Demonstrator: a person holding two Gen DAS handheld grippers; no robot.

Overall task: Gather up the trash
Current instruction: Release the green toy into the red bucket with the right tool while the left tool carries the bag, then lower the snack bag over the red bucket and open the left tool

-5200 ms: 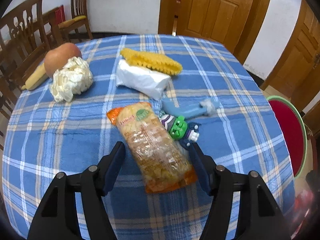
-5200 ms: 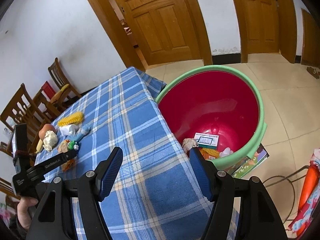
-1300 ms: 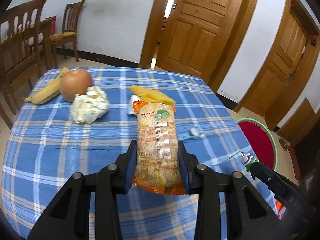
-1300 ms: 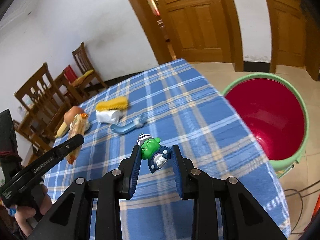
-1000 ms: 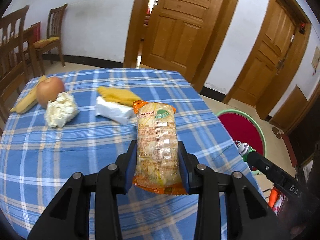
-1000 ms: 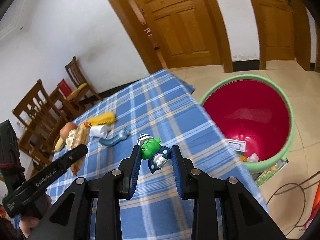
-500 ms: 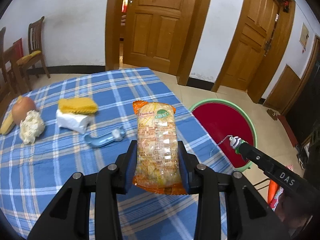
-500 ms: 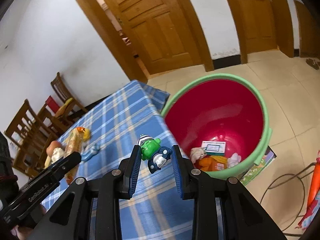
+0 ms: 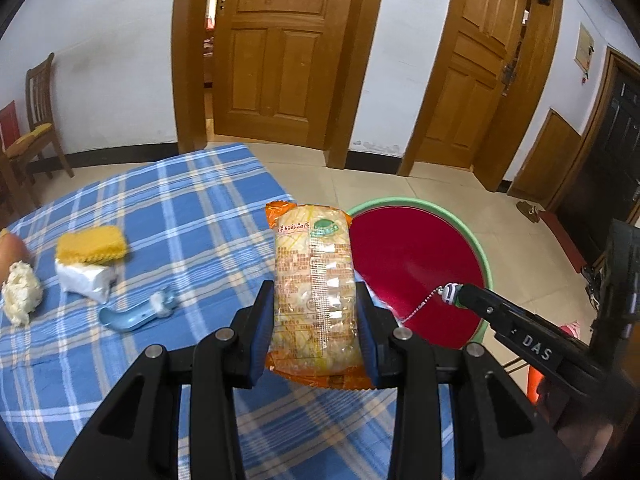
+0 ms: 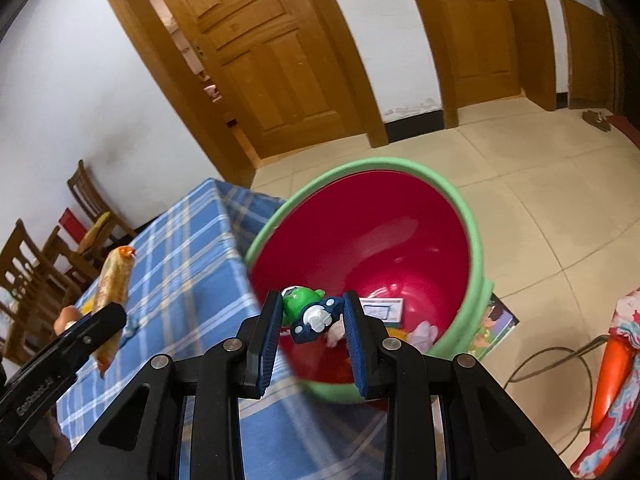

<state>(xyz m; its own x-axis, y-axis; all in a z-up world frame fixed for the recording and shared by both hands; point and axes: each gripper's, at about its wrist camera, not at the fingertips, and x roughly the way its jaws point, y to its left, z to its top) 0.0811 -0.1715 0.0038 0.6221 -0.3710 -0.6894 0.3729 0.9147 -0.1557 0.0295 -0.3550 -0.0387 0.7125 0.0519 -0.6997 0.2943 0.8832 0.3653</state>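
My left gripper [image 9: 316, 312] is shut on an orange snack packet [image 9: 314, 280], held upright above the blue checked table [image 9: 180, 208]. My right gripper [image 10: 310, 320] is shut on a green toy figure [image 10: 306, 308] and hangs over the near rim of the red bin with a green rim [image 10: 376, 248]. The bin also shows in the left wrist view [image 9: 408, 256], on the floor past the table edge. Paper scraps and a card [image 10: 380, 308] lie in its bottom. The right gripper [image 9: 460, 294] with the toy's chain shows in the left view.
On the table lie a yellow wavy sponge [image 9: 90, 244] on a white packet [image 9: 86, 280], a light blue tool [image 9: 136, 314] and a crumpled paper ball [image 9: 20, 294]. Wooden chairs [image 10: 48, 256] stand beyond the table. A cable [image 10: 548, 364] and an orange object [image 10: 612, 364] are on the floor at right.
Both grippers have swung right from the table toward the bin. The right gripper with the toy is now over the bin's rim; the left still holds the packet.
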